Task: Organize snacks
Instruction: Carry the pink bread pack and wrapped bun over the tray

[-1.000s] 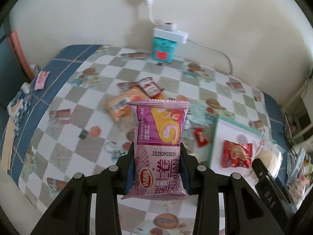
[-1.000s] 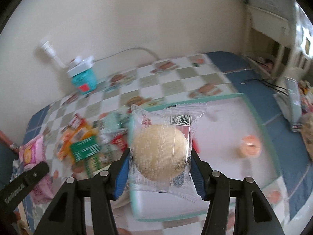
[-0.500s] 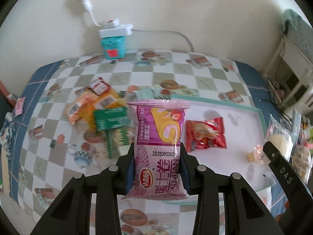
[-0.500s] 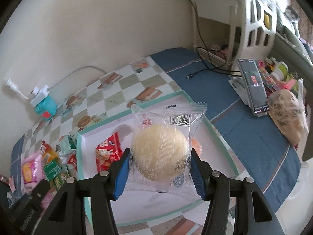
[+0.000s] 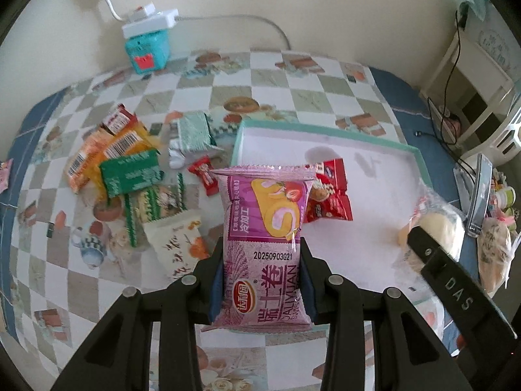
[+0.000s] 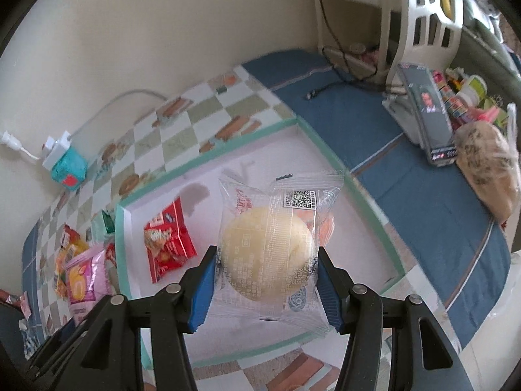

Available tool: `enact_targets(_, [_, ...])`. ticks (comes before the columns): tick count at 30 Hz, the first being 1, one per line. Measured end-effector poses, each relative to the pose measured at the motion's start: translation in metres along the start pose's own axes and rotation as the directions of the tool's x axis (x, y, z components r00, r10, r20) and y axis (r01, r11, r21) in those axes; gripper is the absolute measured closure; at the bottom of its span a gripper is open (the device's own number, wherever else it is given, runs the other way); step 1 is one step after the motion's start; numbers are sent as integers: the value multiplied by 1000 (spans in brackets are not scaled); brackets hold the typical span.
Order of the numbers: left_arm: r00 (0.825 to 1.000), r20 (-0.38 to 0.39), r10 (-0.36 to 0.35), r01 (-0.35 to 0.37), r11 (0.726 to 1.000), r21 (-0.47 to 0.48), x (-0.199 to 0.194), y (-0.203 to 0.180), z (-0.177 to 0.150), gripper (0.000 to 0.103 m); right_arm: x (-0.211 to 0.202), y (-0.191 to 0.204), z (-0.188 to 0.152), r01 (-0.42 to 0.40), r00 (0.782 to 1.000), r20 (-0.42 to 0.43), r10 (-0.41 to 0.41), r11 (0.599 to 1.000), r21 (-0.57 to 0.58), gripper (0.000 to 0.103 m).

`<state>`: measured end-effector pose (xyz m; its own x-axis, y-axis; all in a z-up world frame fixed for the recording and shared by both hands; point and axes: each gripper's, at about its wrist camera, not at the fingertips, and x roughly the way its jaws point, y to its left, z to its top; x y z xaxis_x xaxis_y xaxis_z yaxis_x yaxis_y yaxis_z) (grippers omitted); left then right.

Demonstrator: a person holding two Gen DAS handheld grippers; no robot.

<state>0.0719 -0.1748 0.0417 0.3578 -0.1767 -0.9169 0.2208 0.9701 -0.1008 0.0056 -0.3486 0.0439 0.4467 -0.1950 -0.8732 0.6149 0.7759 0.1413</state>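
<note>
My left gripper (image 5: 262,280) is shut on a pink swiss-roll snack pack (image 5: 265,228) and holds it above the near left edge of a white tray with a green rim (image 5: 325,127). My right gripper (image 6: 265,285) is shut on a clear-wrapped round bun (image 6: 267,254) and holds it over the middle of the tray (image 6: 368,202). A red snack pack (image 6: 167,238) lies in the tray's left part; it also shows in the left wrist view (image 5: 329,192). The right gripper with the bun (image 5: 439,228) shows at the right of the left wrist view.
A pile of loose snack packs (image 5: 130,163) lies on the checkered tablecloth left of the tray. A teal box with a white power strip (image 5: 148,45) stands by the wall. A phone on a stand (image 6: 426,123) and a bagged loaf (image 6: 488,163) sit at the right.
Both grippers swung right with their packs. The left moved from over the snack pile to the tray's left edge. The right came in over the tray.
</note>
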Motion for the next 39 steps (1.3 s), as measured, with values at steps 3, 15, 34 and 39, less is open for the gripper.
enact_targets(3, [1000,-18,17,-16,1000,13,10,-3,0,62,10,1,-3,5,999,-34,-5,1000,-11,43])
enact_targets(15, [996,-77,44,-41,998,40,37,-9,-3,62,30,2,-9,10,995,-98,-11,1000,-11,43])
enact_targets(34, [991,-110,77,-72,996,46,54,-11,-3,61,42,8,-13,20,989,-144,-26,999,-42,43])
enact_targets(39, [992,-104,71,-67,997,46,52,-11,-3,54,43,7,-12,15,988,-150,-19,1000,-25,41])
